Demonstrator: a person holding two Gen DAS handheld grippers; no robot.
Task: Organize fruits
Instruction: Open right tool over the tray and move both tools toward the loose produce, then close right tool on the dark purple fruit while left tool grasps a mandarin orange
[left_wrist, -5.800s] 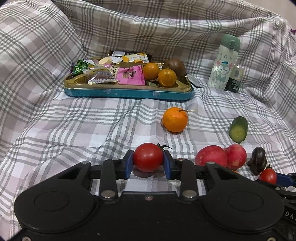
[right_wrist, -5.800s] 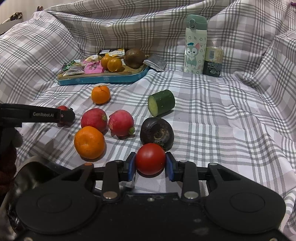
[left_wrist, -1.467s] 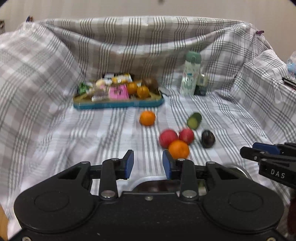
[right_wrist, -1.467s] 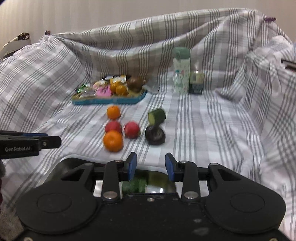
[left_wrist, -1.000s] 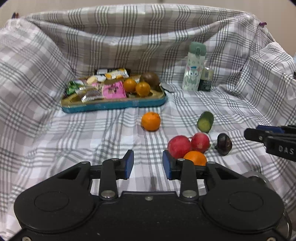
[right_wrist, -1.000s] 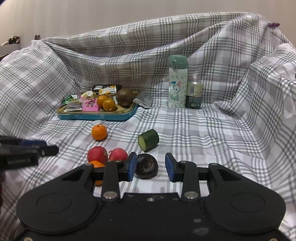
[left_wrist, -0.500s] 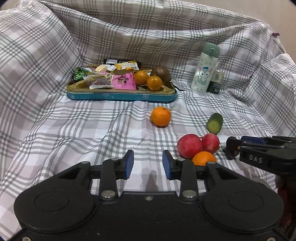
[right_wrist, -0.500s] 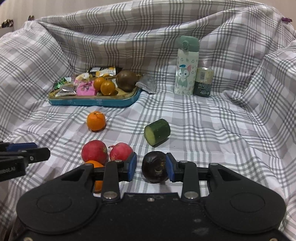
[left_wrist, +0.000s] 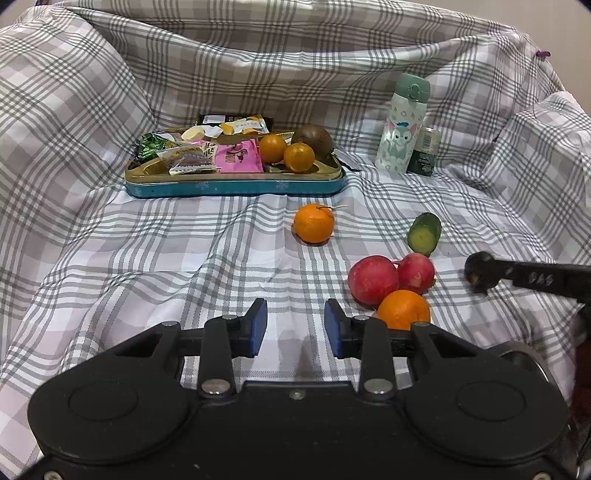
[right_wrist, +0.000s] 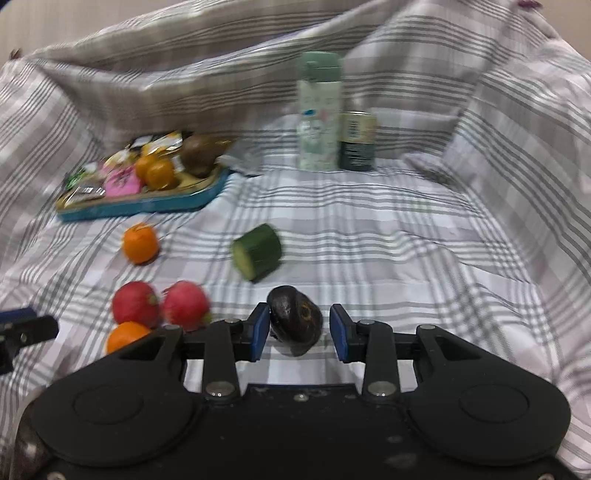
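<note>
A dark wrinkled fruit (right_wrist: 295, 319) lies on the checked cloth between the open fingers of my right gripper (right_wrist: 298, 329); the left pad looks close to it. Two red fruits (right_wrist: 136, 302) (right_wrist: 184, 304) and an orange (right_wrist: 125, 336) lie to its left, a cucumber piece (right_wrist: 257, 252) and another orange (right_wrist: 140, 244) farther off. My left gripper (left_wrist: 294, 328) is open and empty above bare cloth, left of an orange (left_wrist: 403, 309) and the red fruits (left_wrist: 373, 279). The right gripper's finger (left_wrist: 532, 277) shows at the right of the left wrist view.
A blue tin tray (left_wrist: 236, 186) with snack packets, two small oranges (left_wrist: 286, 153) and a brown fruit (left_wrist: 312, 138) stands at the back. A mint bottle (left_wrist: 402, 123) and a small dark can (left_wrist: 424, 151) stand at the back right. A metal bowl rim (left_wrist: 532, 360) shows beside my left gripper.
Both tomatoes are gone from the grippers, which are now open. Both grippers have moved forward and lower toward the fruits; the right one now straddles the dark fruit.
</note>
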